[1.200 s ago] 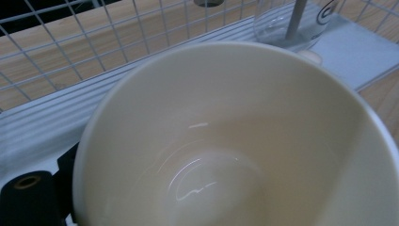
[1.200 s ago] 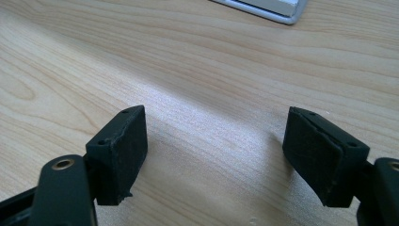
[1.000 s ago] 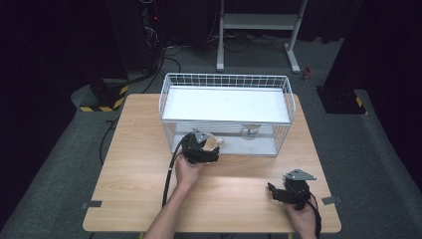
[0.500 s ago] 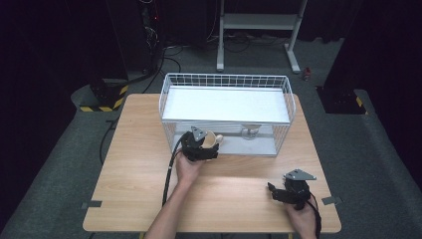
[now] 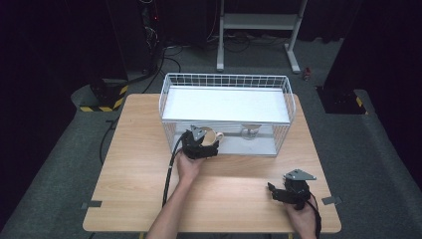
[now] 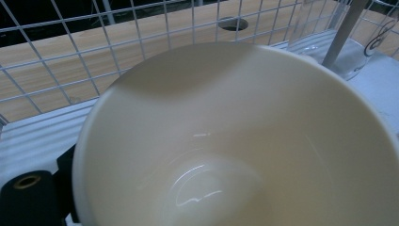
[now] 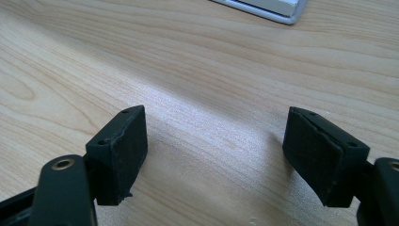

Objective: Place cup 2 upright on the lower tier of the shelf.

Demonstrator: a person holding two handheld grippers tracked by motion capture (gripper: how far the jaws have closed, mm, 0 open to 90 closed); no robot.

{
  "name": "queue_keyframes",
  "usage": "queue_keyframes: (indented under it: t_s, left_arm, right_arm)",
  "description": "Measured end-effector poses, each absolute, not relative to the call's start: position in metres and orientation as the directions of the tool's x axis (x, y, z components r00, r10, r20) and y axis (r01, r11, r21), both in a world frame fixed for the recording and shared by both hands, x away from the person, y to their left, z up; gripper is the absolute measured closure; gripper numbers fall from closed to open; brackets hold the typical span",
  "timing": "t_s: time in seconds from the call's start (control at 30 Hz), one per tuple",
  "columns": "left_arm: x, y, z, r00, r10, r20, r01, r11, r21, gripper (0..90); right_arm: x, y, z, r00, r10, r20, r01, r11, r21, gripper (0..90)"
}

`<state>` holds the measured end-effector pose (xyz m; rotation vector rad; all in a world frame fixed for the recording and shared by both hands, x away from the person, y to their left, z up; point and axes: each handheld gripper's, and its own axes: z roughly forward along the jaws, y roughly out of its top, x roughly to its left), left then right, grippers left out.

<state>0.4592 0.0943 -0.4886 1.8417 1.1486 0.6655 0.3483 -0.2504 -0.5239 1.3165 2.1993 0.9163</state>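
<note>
So the left gripper (image 5: 208, 144) has a cream-coloured cup (image 5: 211, 137) clamped in it, right at the near wall of the white wire basket (image 5: 225, 79), on that wall's left part. From the high view the cup sits at the gripper's front end, handle poking out to the right, up against the wire. I can't tell whether it rests on anything or just hangs in the grip.

Looking along the left gripper's own camera, the cup (image 6: 244, 141) faces the lens mouth-first, so you stare straight down into the glossy inside, with a dark bit of one jaw tucked against the rim at bottom left. Behind it is the wire grid, then the wooden table (image 6: 42, 56), and off to the upper right there's a clear glass (image 6: 362, 56) standing on the basket's pale floor. In the high view that glass (image 5: 250, 130) stands inside the basket, to the right of the cup and apart from it.

The right gripper (image 5: 278, 191) is way off from all that, down at the near right corner of the table (image 5: 134, 164), held by the person's right hand (image 5: 303, 219). Its own camera shows the two black pads (image 7: 120, 150) spread wide with nothing but bare wood between them, and they hover just above the tabletop.
</note>
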Motion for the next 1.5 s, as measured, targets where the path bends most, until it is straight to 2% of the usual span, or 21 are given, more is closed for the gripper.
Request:
queue_keyframes:
  t_s: [0.2,0.3,0.5,0.6,0.9,0.97,1.33,1.37,1.5]
  left_arm:
    - [0.466,0.095,-0.485,0.456,0.89,0.014,0.469,-0.253,0.846,9.5]
    - [0.466,0.094,-0.486,0.412,0.911,0.022,0.474,-0.235,0.849,9.4]
    - [0.471,0.096,-0.487,0.453,0.891,0.011,0.459,-0.244,0.855,9.4]
    - [0.472,0.094,-0.488,0.408,0.913,0.005,0.464,-0.212,0.86,9.4]
    - [0.48,0.095,-0.485,0.41,0.912,0.025,0.491,-0.244,0.836,9.2]
    - [0.48,0.094,-0.486,0.401,0.916,0.002,0.5,-0.221,0.837,9.0]
    - [0.48,0.099,-0.488,0.404,0.915,-0.005,0.544,-0.236,0.805,2.7]
    - [0.48,0.101,-0.487,0.409,0.912,0.022,0.549,-0.265,0.793,2.5]
    - [0.476,0.1,-0.488,0.402,0.915,-0.026,0.547,-0.217,0.808,4.1]
  right_arm:
    - [0.348,-0.25,-0.524,-0.464,0.886,-0.016,0.612,0.334,0.716,22.6]
    - [0.348,-0.25,-0.524,-0.465,0.885,-0.018,0.611,0.335,0.717,22.6]
    - [0.348,-0.25,-0.524,-0.464,0.886,-0.017,0.611,0.334,0.718,22.6]
    - [0.348,-0.25,-0.524,-0.463,0.886,-0.017,0.611,0.334,0.717,22.6]
    - [0.348,-0.25,-0.524,-0.463,0.886,-0.017,0.611,0.334,0.718,22.6]
    - [0.348,-0.25,-0.524,-0.463,0.886,-0.017,0.611,0.334,0.718,22.6]
    - [0.348,-0.25,-0.524,-0.463,0.886,-0.017,0.612,0.333,0.717,22.5]
    - [0.348,-0.25,-0.524,-0.463,0.886,-0.017,0.612,0.333,0.717,22.6]
    - [0.348,-0.25,-0.524,-0.462,0.887,-0.017,0.612,0.333,0.717,22.4]
